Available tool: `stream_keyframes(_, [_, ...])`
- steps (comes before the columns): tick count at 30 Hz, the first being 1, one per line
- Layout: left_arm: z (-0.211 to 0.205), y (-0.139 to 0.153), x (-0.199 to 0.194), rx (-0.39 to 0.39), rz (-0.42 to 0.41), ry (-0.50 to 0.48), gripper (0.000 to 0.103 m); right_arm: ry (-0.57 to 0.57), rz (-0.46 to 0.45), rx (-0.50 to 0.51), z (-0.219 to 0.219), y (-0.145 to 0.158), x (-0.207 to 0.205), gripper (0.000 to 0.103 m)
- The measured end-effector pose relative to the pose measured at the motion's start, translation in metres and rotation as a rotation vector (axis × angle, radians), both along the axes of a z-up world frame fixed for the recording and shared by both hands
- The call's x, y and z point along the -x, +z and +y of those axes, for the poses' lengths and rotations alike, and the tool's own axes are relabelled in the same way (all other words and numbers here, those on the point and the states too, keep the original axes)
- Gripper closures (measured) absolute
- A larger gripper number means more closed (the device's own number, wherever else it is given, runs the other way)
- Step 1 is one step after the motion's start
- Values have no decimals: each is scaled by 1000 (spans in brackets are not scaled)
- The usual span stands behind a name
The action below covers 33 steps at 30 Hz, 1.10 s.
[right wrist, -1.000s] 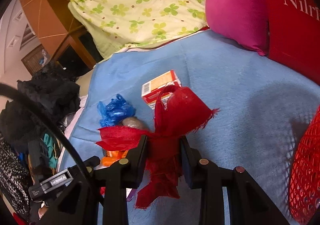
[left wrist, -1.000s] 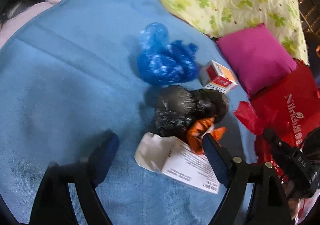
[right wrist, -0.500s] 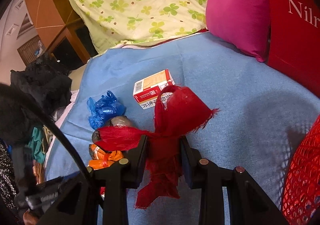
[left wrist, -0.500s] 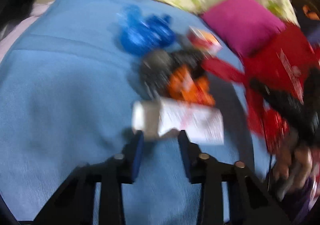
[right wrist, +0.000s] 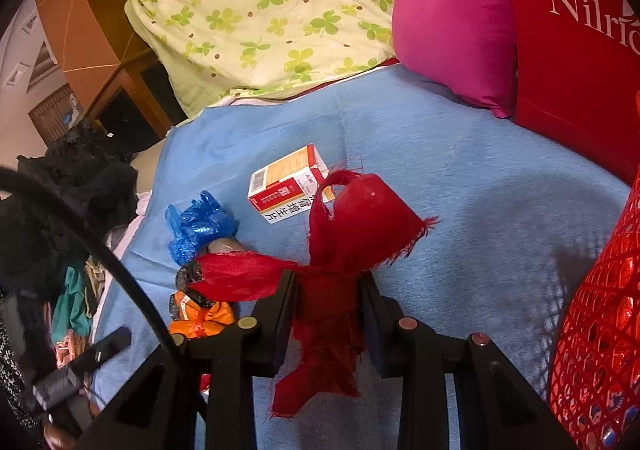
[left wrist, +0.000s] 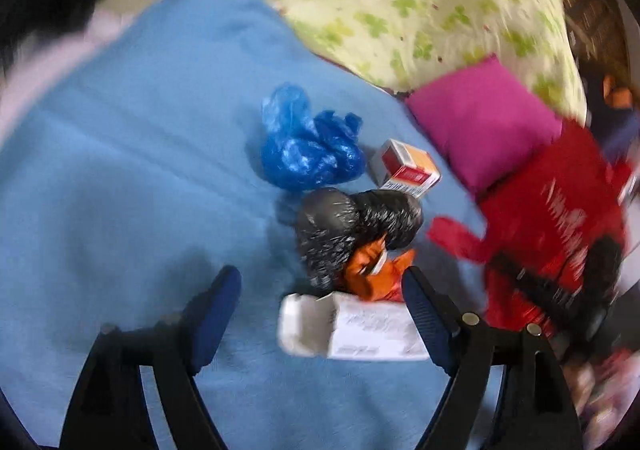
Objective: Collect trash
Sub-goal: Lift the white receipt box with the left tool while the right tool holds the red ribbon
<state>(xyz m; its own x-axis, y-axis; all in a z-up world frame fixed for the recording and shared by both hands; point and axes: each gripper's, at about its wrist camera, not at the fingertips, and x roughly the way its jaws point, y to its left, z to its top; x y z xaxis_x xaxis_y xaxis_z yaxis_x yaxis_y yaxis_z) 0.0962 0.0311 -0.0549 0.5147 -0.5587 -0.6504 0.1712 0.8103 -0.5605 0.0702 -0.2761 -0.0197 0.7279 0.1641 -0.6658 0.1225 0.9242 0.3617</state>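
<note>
On the blue blanket (left wrist: 120, 177) lies a heap of trash: a crumpled blue plastic bag (left wrist: 308, 145), a black plastic bag (left wrist: 352, 226), an orange wrapper (left wrist: 372, 274), a red-and-white carton (left wrist: 408, 169) and a white paper box (left wrist: 352, 330). My left gripper (left wrist: 320, 314) is open, its fingers wide apart on either side of the white paper box. My right gripper (right wrist: 328, 302) is shut on a frayed red cloth strip (right wrist: 352, 226). The carton (right wrist: 288, 185), blue bag (right wrist: 200, 226) and orange wrapper (right wrist: 200, 318) also show in the right wrist view.
A pink cushion (right wrist: 452, 17) and a green-patterned quilt (right wrist: 260, 9) lie at the back. A red "Nilrio" bag (right wrist: 580, 49) stands at the right, with a red mesh bag (right wrist: 600, 330) beside my right gripper. Dark clothes (right wrist: 72, 185) are piled at the left.
My left gripper was shut around the white paper box half a second ago and is now open again. The box lies near where it was. My right gripper still holds the red cloth.
</note>
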Motion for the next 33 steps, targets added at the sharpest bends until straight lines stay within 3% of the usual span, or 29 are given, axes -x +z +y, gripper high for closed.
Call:
stream_keyframes(2, [0,-6,-9,90,43,-5,21,-2,4,7,1,0,-1,69])
stream_keyframes(6, [-9,-11,-15,178,48,-18,21,0,8,17,1,-2,-5,69])
stream_keyframes(10, [-28,-20,-21,143,85,-77,21,5,17,22,4,-4,-10,69])
stream_keyframes(14, [-38,-28,-19,114,138,-141,30,9,20,30,5,-4,-11,69])
stream_keyframes(19, [-27,-29,7,164,194,-231,32,-18,15,8,-4,-4,-9,69])
stream_keyframes(25, [-54,-9,55,50,115,-462,32,-17,17,-17,-9,-3,-11,69])
stream_keyframes(27, [-58,-4,58,-9,85,-455,31,-19,13,-14,-8,-3,-10,69])
stream_keyframes(33, [-58,1,46,-32,62,-358,30,-20,-1,20,-5,1,-5,69])
